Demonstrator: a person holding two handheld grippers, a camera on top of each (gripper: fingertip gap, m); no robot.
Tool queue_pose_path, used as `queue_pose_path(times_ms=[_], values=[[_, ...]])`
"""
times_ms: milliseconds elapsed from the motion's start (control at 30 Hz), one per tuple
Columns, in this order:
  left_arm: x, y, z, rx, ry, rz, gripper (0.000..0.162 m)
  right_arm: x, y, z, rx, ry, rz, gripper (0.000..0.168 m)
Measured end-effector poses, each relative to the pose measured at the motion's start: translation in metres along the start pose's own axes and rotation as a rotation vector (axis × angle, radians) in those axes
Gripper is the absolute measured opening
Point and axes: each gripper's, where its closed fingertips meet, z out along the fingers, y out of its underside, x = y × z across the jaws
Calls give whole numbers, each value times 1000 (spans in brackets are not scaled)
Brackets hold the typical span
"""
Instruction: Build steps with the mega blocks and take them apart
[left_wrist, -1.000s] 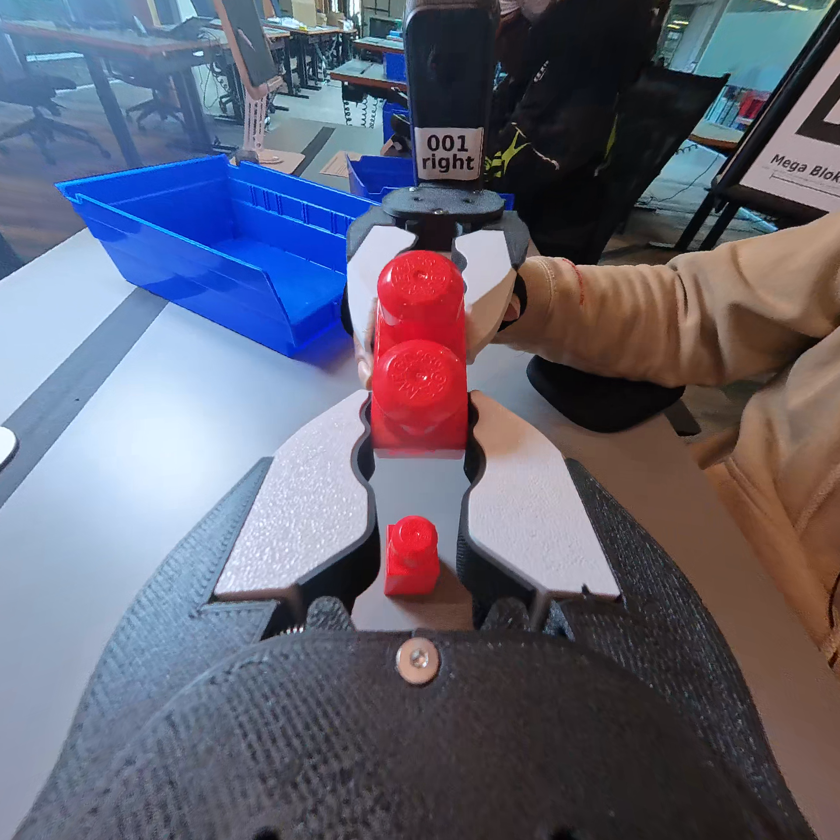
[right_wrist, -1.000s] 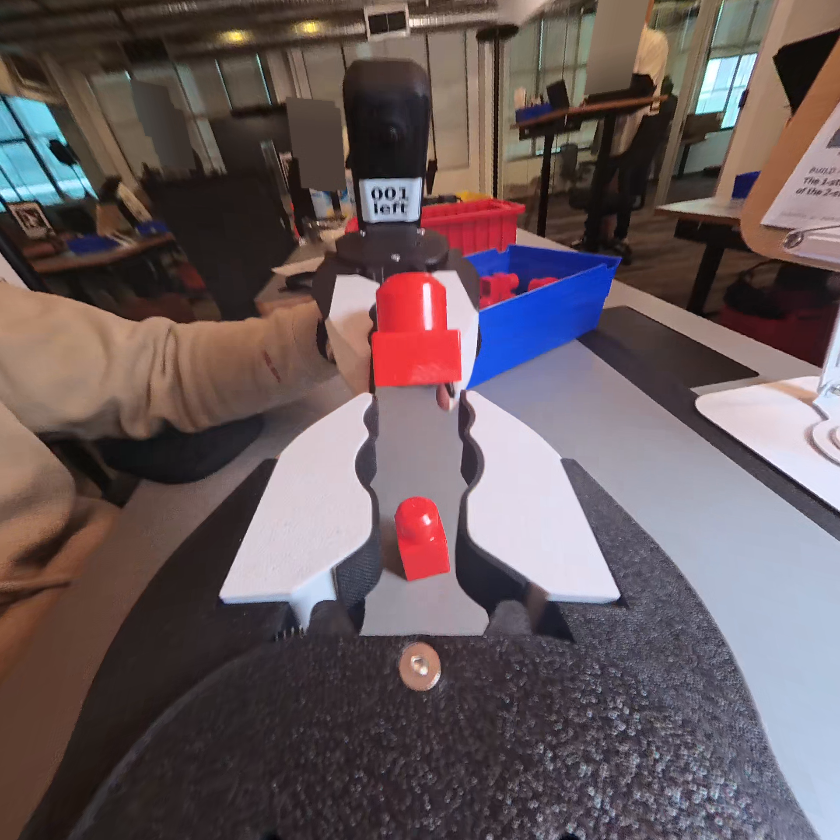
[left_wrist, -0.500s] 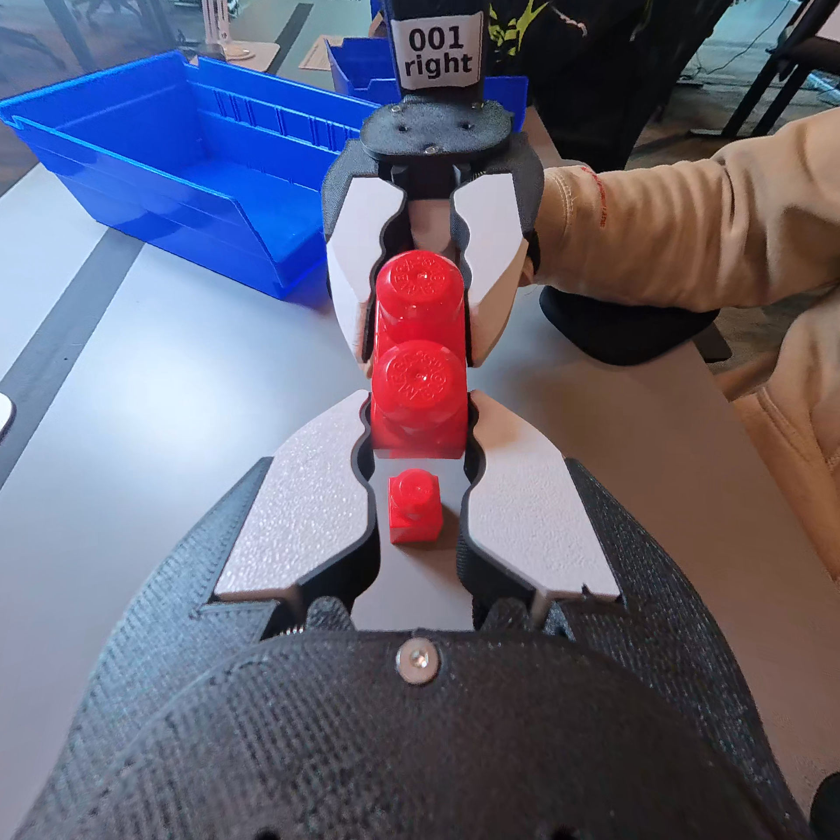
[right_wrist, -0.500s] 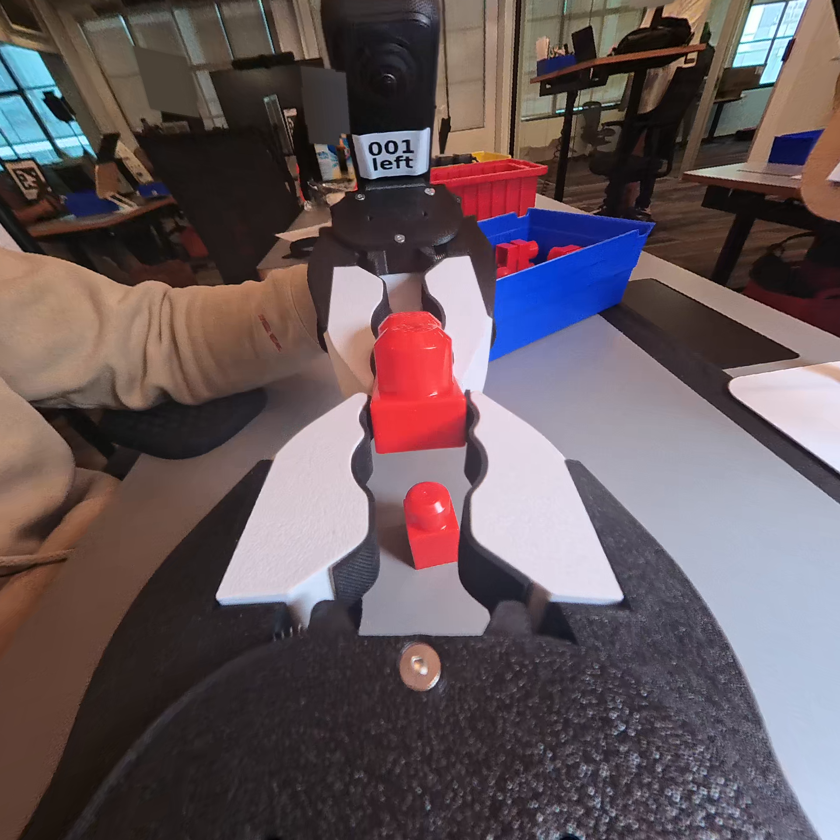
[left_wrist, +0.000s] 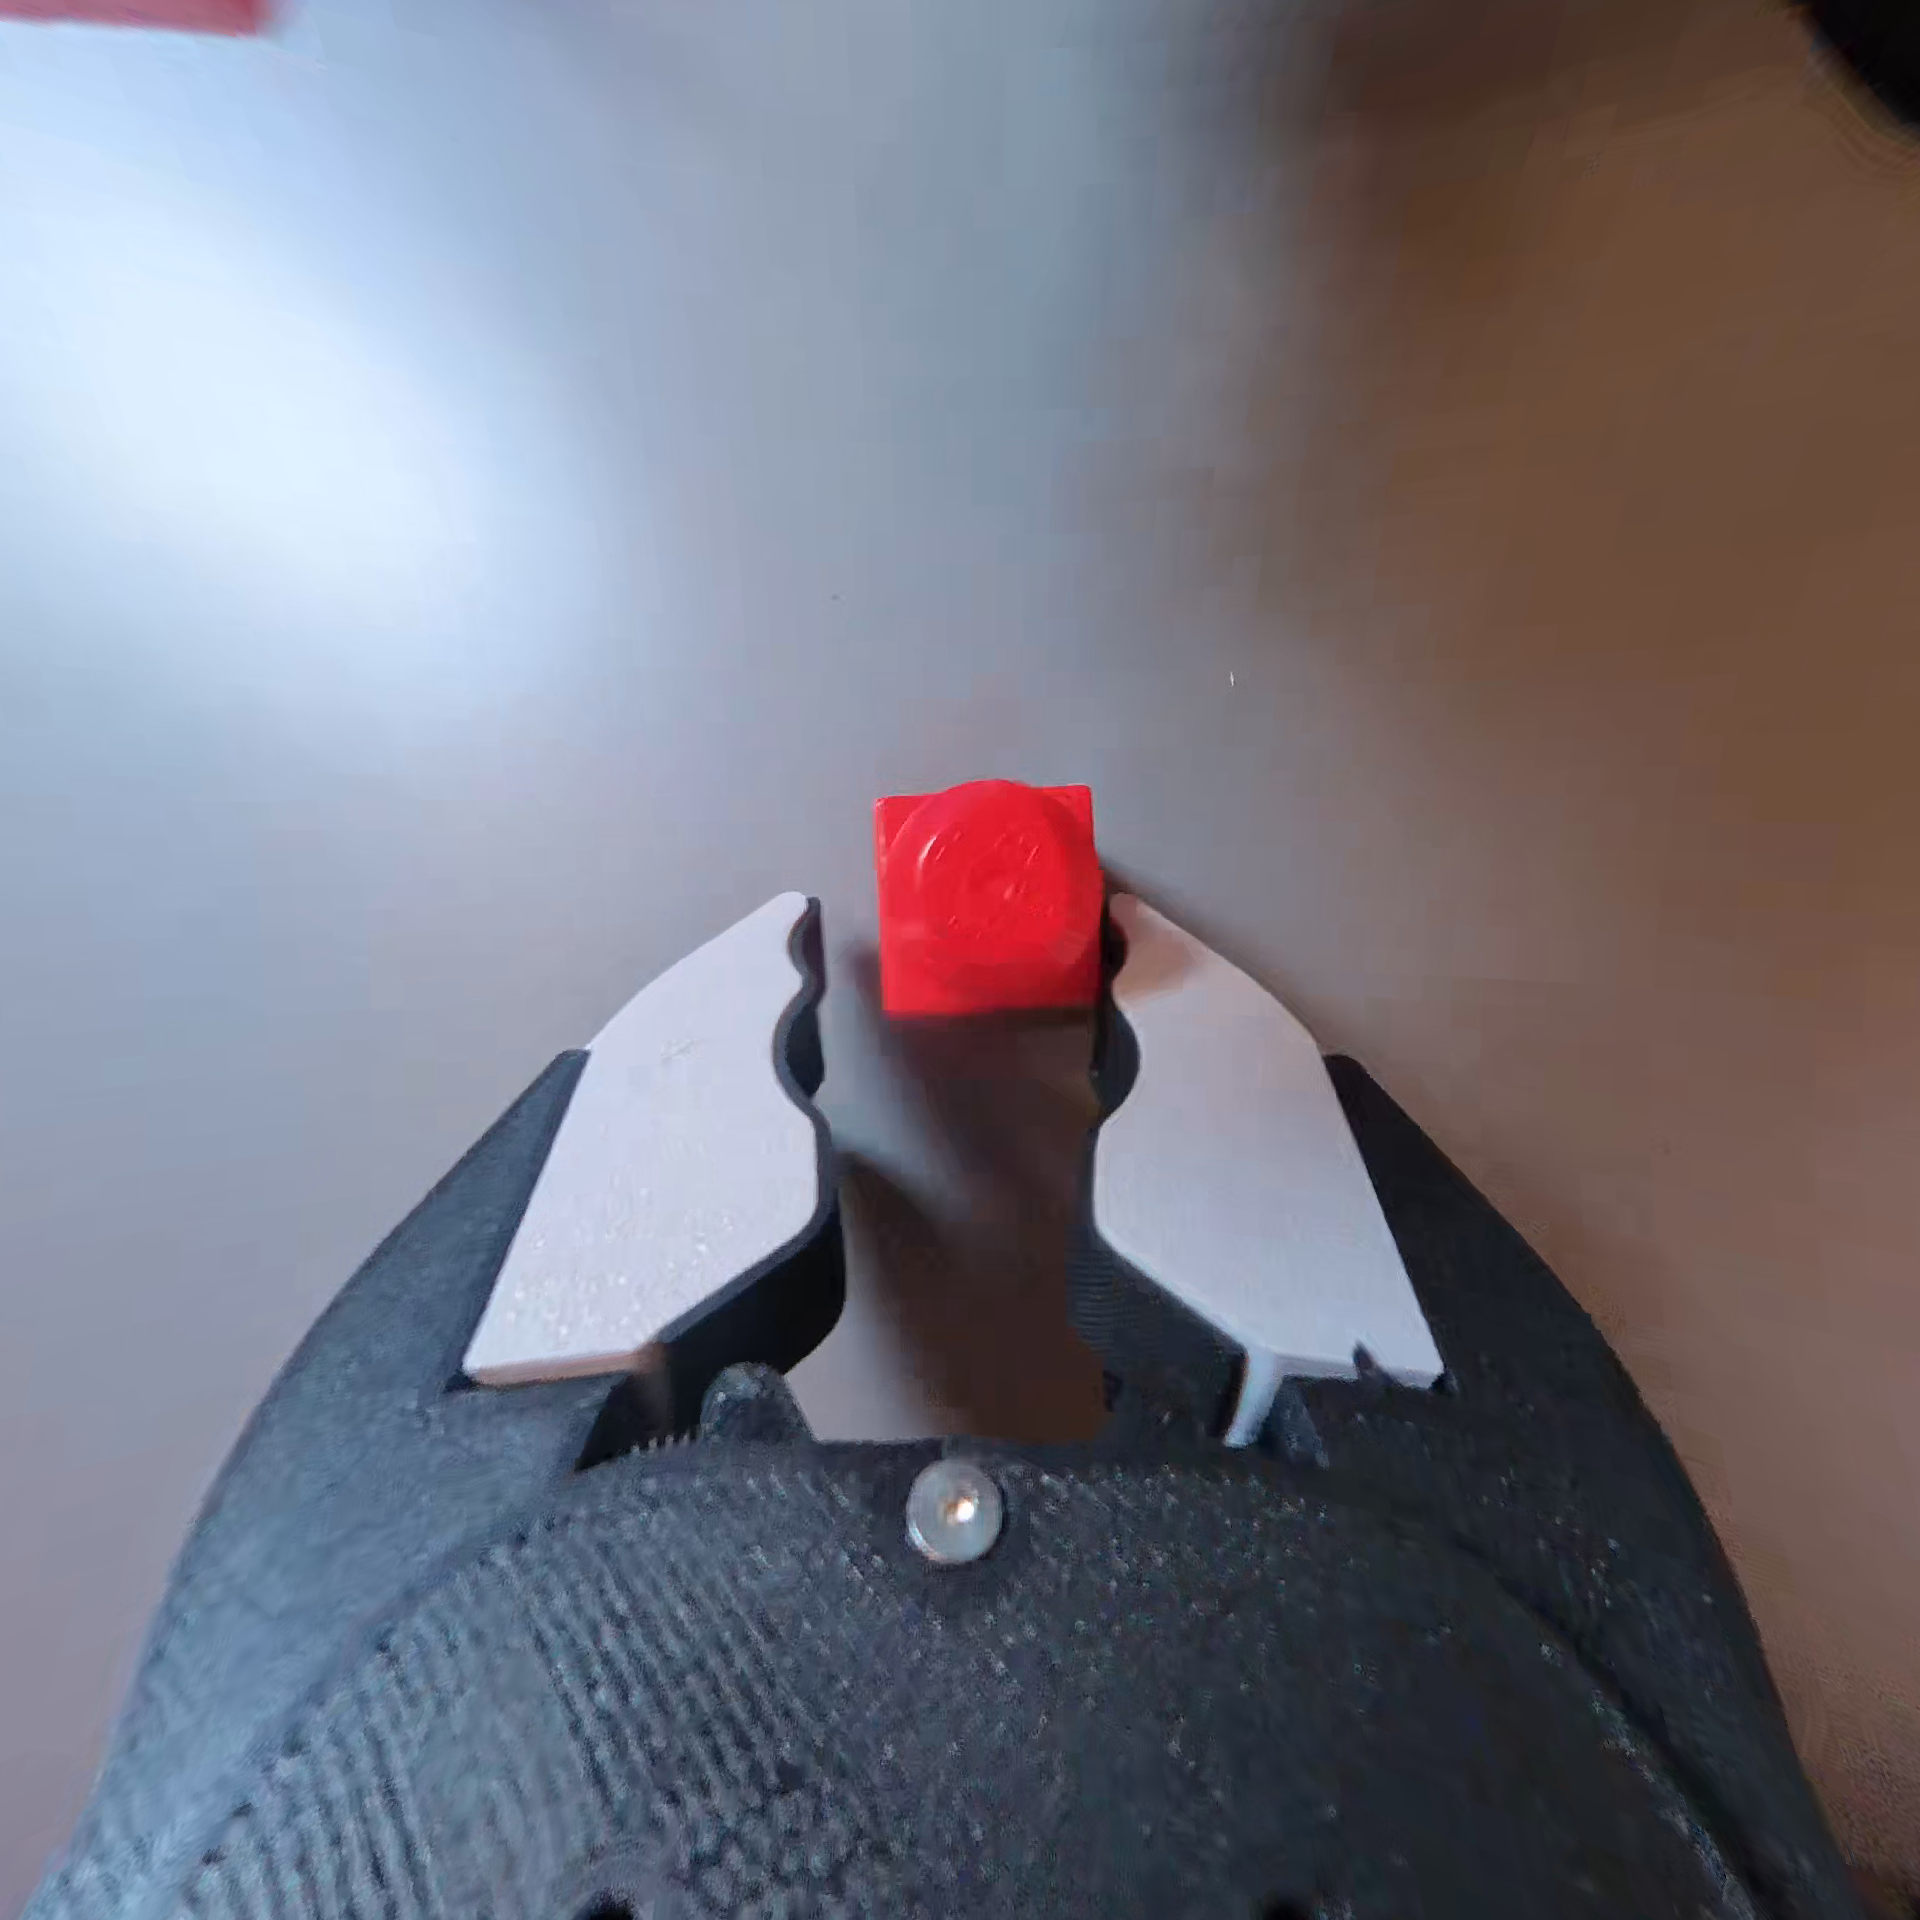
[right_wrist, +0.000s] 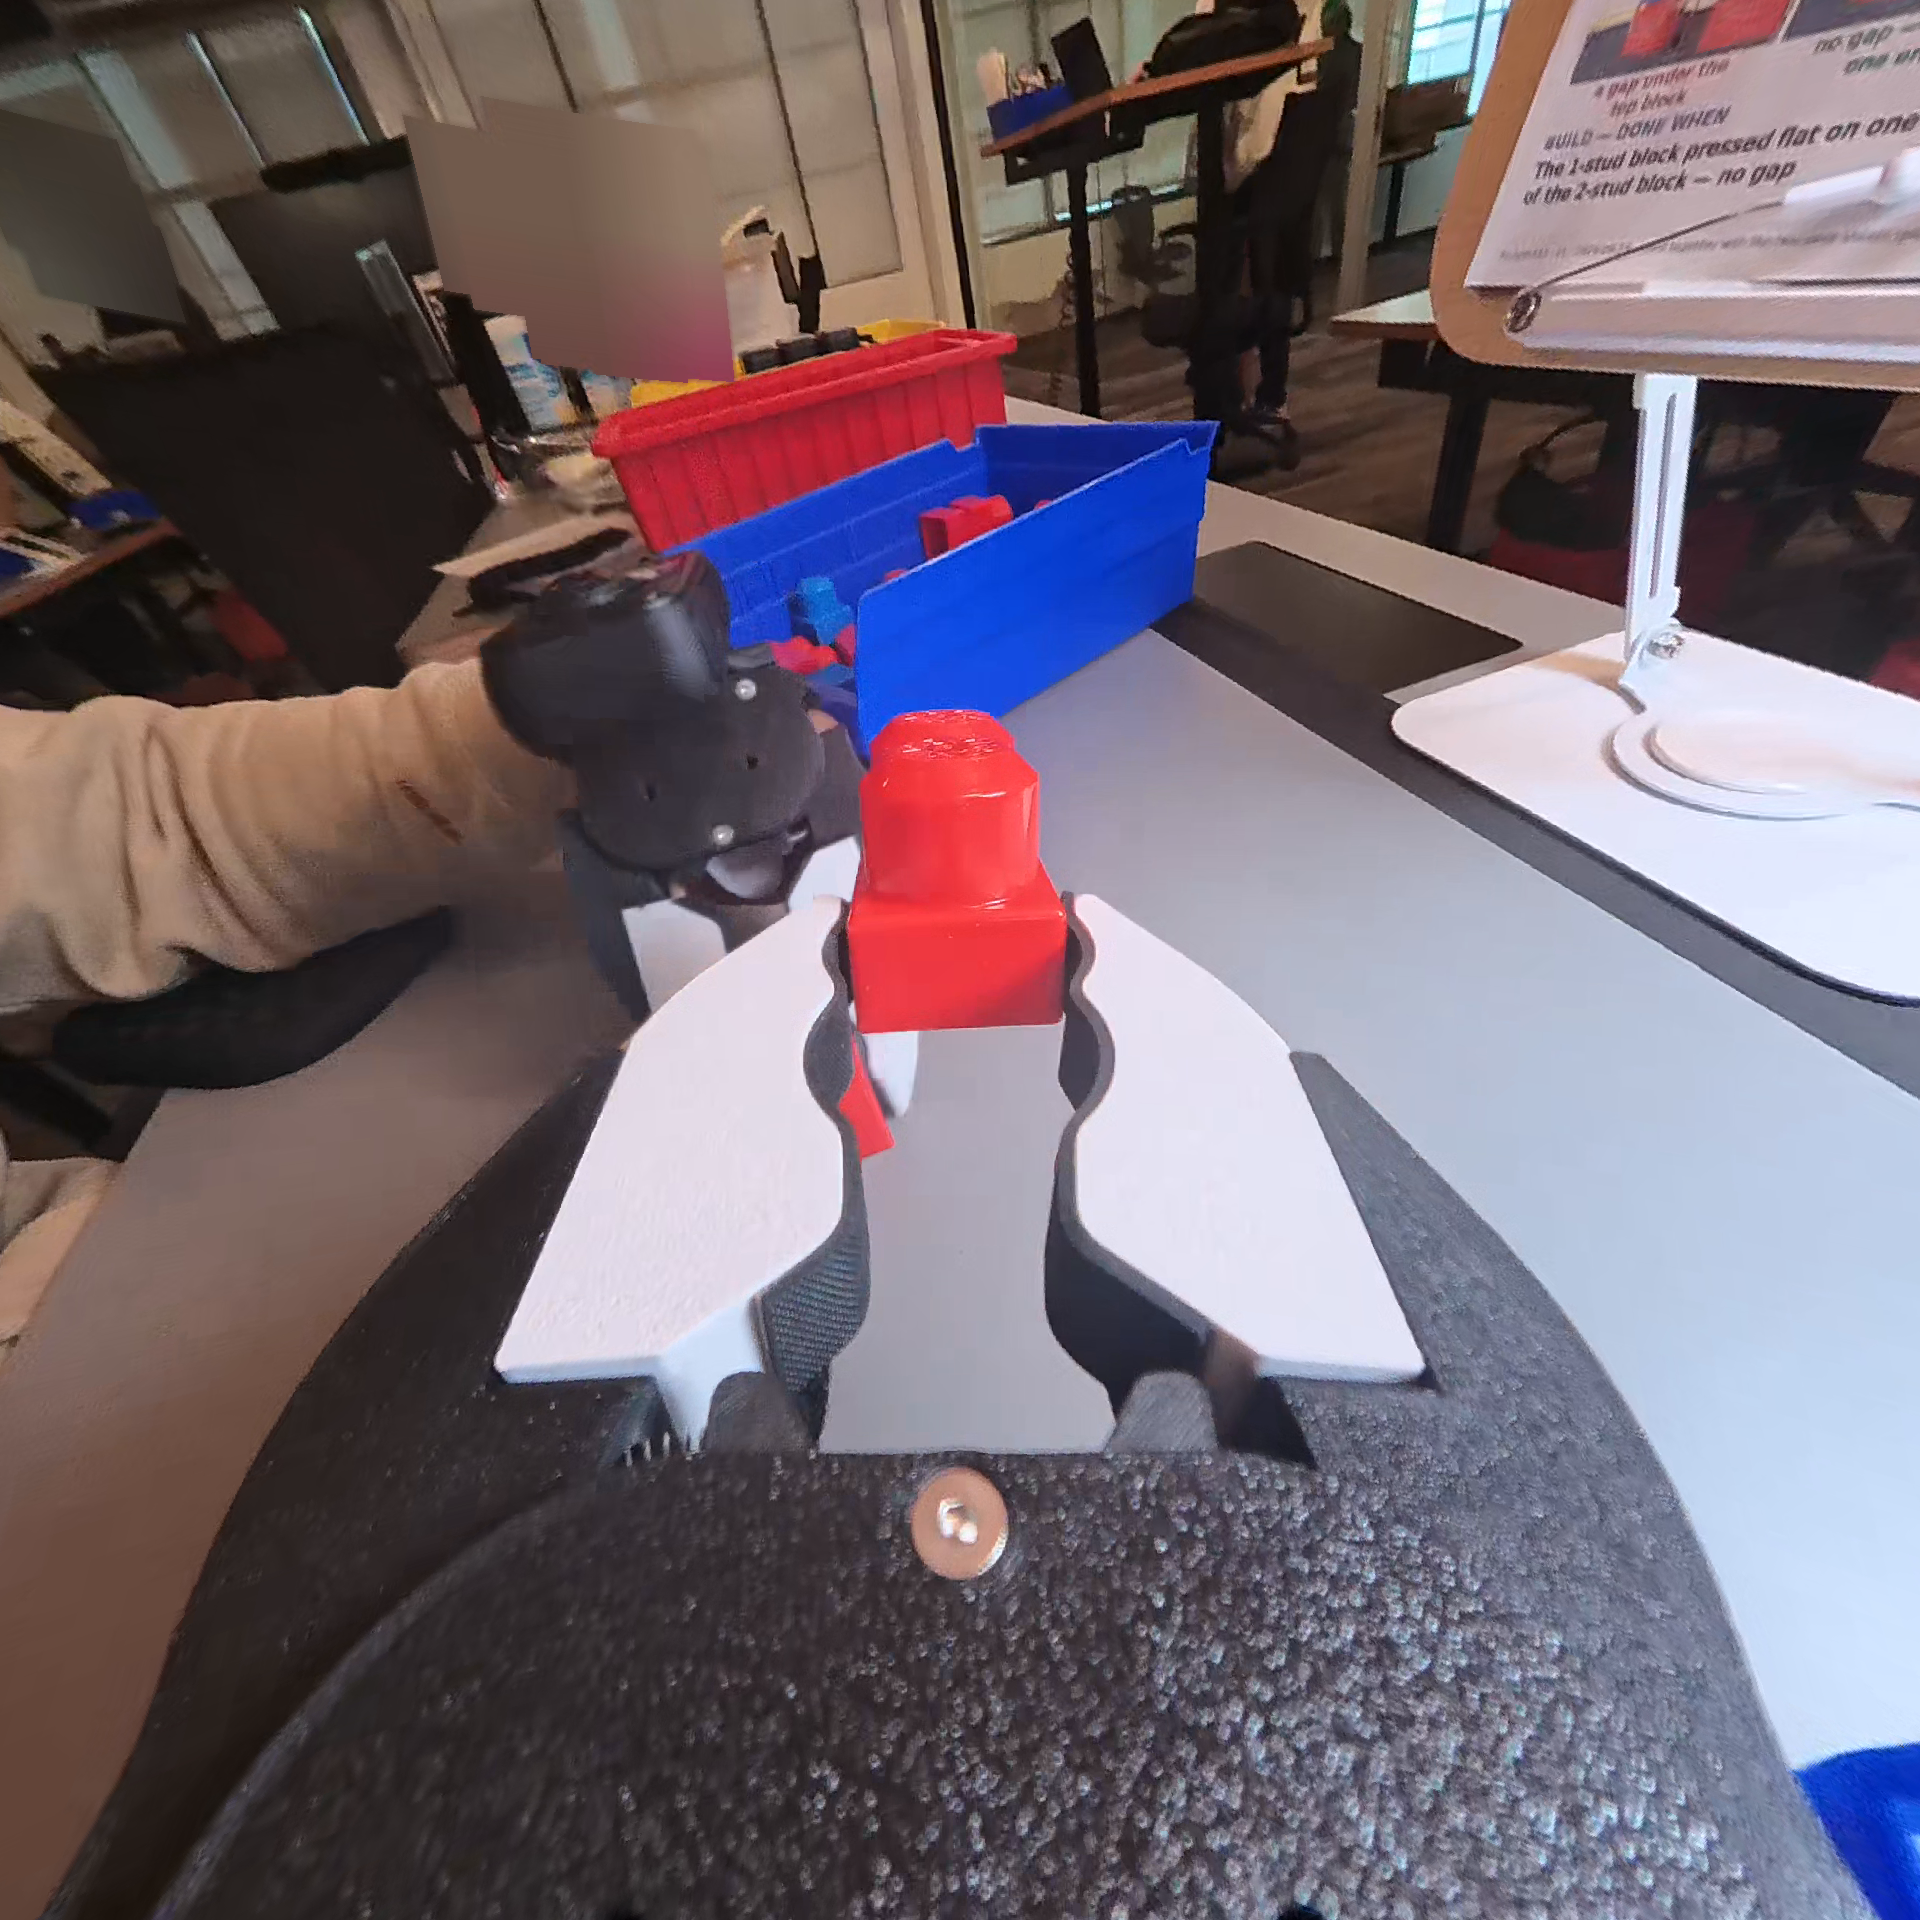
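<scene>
My right gripper (right_wrist: 958, 925) is shut on a red two-stud block (right_wrist: 956, 935) and holds it level above the grey table (right_wrist: 1299, 935). A small red one-stud block (left_wrist: 987, 914) stands on the table. My left gripper (left_wrist: 964, 914) points straight down over it, jaws open, with a finger on each side. The right finger is against the block and a small gap shows on the left side. In the right wrist view the left gripper (right_wrist: 675, 769) is just beyond and left of the held block, and the small block (right_wrist: 868, 1101) peeks out below.
A blue bin (right_wrist: 1029, 613) with several red and blue blocks stands behind, with a red bin (right_wrist: 800, 436) beyond it. A white stand base (right_wrist: 1662, 790) carrying a clipboard sits at the right. A person's beige sleeve (right_wrist: 208, 821) reaches in from the left. Left tips to right tips: about 15 cm.
My left gripper has let go of the two-stud block, tipped downward and come down around the small block. My right gripper still holds the two-stud block.
</scene>
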Motion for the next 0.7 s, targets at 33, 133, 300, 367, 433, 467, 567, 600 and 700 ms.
queue_pose_path(times_ms=[33, 133, 300, 367, 433, 467, 567, 600, 700], values=[[4, -2, 8, -6, 13, 19, 39, 0, 2, 1, -11, 5, -7, 37], [-8, -16, -5, 42, -83, 73, 39, -3, 6, 4, -39, -6, -23, 37], [-12, -57, -105, 521, -11, -50, 38, -20, 10, 7, -88, -96, -38, 37], [-7, -65, -131, 630, 4, -42, 38, -32, 15, 14, -121, -140, -57, 37], [-2, -68, -132, 632, 5, -17, 38, -46, 16, 23, -136, -179, -79, 37], [0, -70, -128, 622, 10, -7, 38, -52, 16, 27, -141, -195, -91, 37], [7, -75, -118, 613, 48, 11, 38, -65, 17, 34, -169, -216, -118, 37], [9, -77, -118, 618, 57, 10, 38, -66, 20, 35, -193, -208, -132, 37], [10, -75, -112, 586, 37, 33, 38, -67, 28, 40, -251, -186, -162, 37]])
